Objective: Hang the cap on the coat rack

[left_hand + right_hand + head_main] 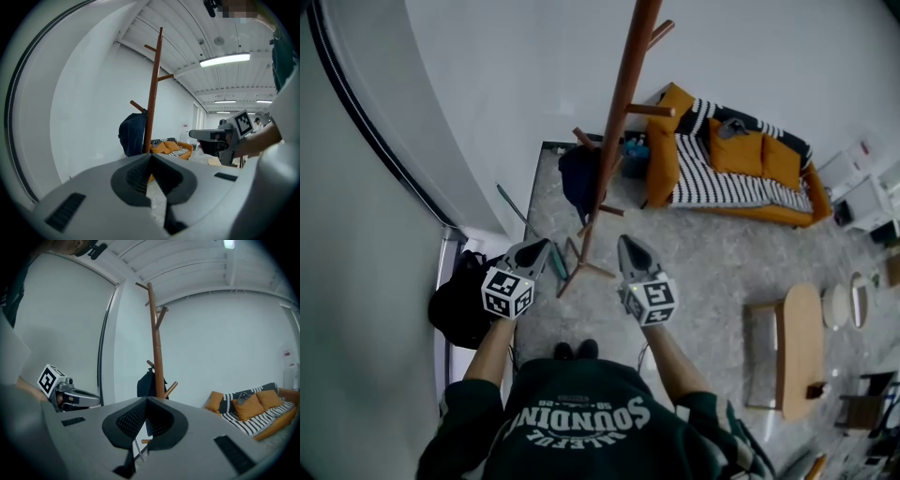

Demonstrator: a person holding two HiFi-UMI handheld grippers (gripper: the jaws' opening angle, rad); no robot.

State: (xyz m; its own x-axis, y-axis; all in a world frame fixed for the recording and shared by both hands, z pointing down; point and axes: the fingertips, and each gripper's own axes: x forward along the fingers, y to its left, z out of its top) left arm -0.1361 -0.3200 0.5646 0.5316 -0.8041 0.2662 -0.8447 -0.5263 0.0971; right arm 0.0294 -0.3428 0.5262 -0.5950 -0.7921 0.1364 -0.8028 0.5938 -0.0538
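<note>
1. What is taken to be the cap [731,127], a small grey thing, is seen lying on an orange cushion of the sofa [727,187], well apart from both grippers. If it is misjudged from this far off, the wrong thing could be reached for.
2. The coat rack [614,122] stands between the person and the sofa. Its pegs could be knocked, and the stand tipped, if the path past it is cut close.
3. A dark garment [578,178] is hung on a lower peg, so a free peg would have to be chosen, or the cap could slide off.
4. The left gripper [540,247] and the right gripper [627,244] are held with jaws pressed together on nothing. Unless one is spread before the cap is reached, the brim would only be pushed away.
</note>
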